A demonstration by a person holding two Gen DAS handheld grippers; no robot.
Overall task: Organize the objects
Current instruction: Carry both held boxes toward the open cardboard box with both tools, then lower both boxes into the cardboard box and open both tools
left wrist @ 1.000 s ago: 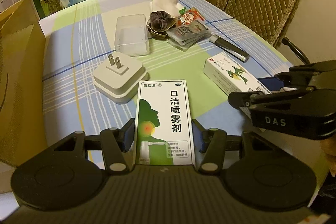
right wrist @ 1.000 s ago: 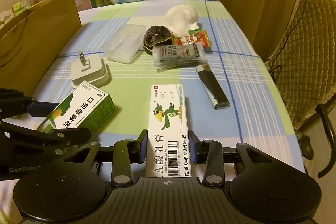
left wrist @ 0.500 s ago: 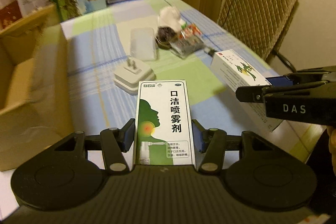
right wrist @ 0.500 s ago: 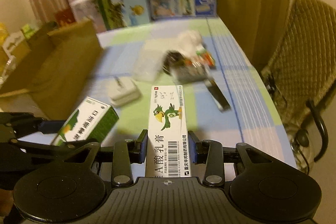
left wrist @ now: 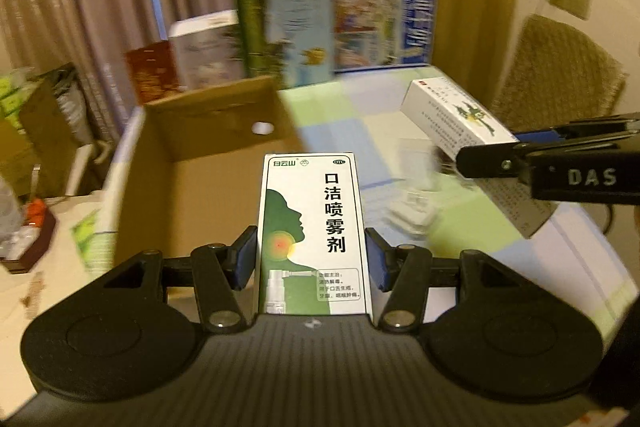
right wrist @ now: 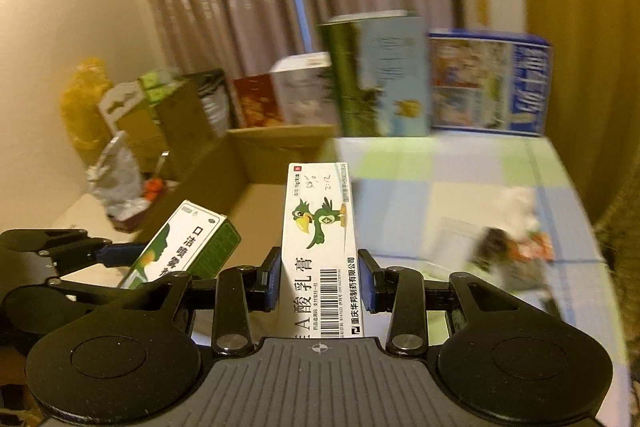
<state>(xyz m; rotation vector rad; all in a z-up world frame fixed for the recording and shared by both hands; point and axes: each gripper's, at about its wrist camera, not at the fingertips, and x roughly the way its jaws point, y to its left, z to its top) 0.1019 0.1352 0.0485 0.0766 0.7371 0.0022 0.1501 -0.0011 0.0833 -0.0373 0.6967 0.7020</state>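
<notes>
Above the open cardboard box, the left gripper pinches a green spray carton; beside it the right gripper clamps a white ointment carton, both apparently lifted clear of the bench for dropping inside.

"口洁喷雾剂" on green box, "DAS" on right claw

green-and-white spray box, white parrot-printed box, brown carton, pastel checked tablecloth.

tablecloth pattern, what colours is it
The tablecloth is a plaid of light green, pale blue and white blocks with thin blue lines; clearest in the right wrist view.
</notes>
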